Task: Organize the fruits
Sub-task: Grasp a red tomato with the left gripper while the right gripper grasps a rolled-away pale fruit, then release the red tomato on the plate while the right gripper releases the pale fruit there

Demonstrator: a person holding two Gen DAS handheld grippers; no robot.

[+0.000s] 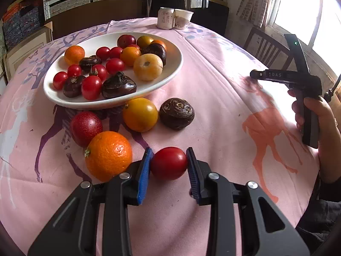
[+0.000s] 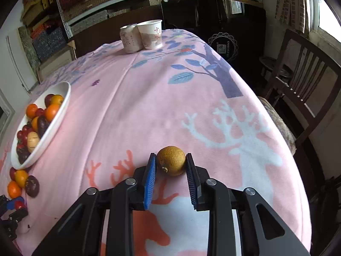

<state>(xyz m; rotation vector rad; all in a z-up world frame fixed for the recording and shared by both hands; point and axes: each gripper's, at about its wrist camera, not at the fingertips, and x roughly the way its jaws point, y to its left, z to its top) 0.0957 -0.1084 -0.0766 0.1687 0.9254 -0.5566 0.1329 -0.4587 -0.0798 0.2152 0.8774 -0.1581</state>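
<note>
My left gripper (image 1: 169, 163) is shut on a red cherry tomato (image 1: 169, 163), low over the pink cloth. An orange (image 1: 108, 155), a red fruit (image 1: 85, 128), a yellow tomato (image 1: 140, 114) and a dark water chestnut (image 1: 176, 113) lie on the cloth before the white plate (image 1: 170, 72), which holds several fruits. My right gripper (image 2: 171, 164) is shut on a small brown longan (image 2: 171, 163) resting on the cloth. The plate (image 2: 57, 119) shows at the left of the right wrist view. The right gripper's body (image 1: 298, 81) shows at the right of the left wrist view.
A can (image 1: 165, 18) and a paper cup (image 1: 183, 18) stand at the table's far edge. A wooden chair (image 2: 302, 89) stands at the table's right side. Shelves fill the back wall.
</note>
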